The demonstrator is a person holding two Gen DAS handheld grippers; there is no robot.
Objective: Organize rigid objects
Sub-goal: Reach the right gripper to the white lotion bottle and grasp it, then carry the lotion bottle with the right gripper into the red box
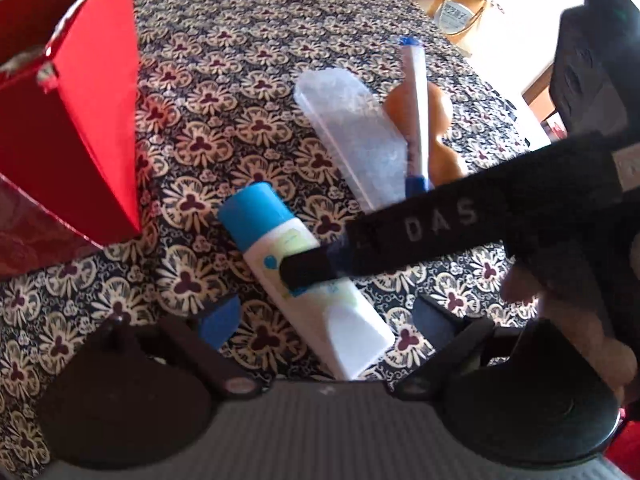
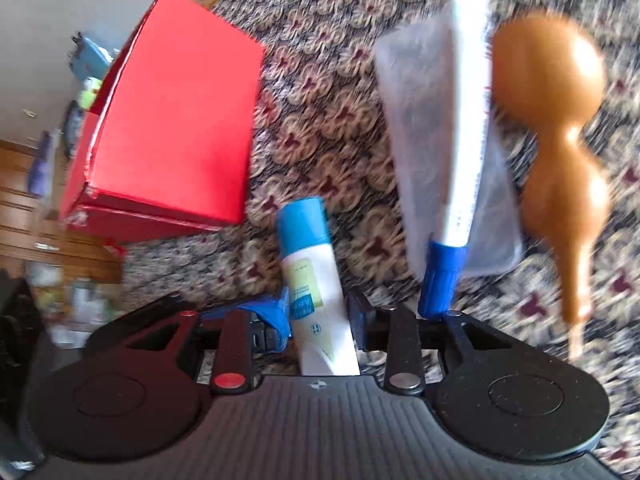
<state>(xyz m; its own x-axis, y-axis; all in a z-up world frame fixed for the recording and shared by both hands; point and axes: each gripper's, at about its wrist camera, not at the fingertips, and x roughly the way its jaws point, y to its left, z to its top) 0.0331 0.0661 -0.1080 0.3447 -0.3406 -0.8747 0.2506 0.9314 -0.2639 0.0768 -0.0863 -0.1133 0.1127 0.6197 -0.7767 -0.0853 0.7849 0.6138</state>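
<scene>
One white plastic bottle with a blue cap [image 1: 296, 276] lies on the worktop with the flowery cloth [image 1: 224, 56]. The right gripper [image 2: 320, 320] has its two fingers on each side of this bottle, a little apart from it, not squeezing. The left gripper [image 1: 324, 320] is wide apart, with the bottle's bottom end between its fingers. One clear plastic case [image 1: 352, 140], one white tube with blue ends [image 1: 416, 108] and one brown gourd [image 2: 556, 152] lie close by. One red box [image 1: 76, 120] stands to the left.
</scene>
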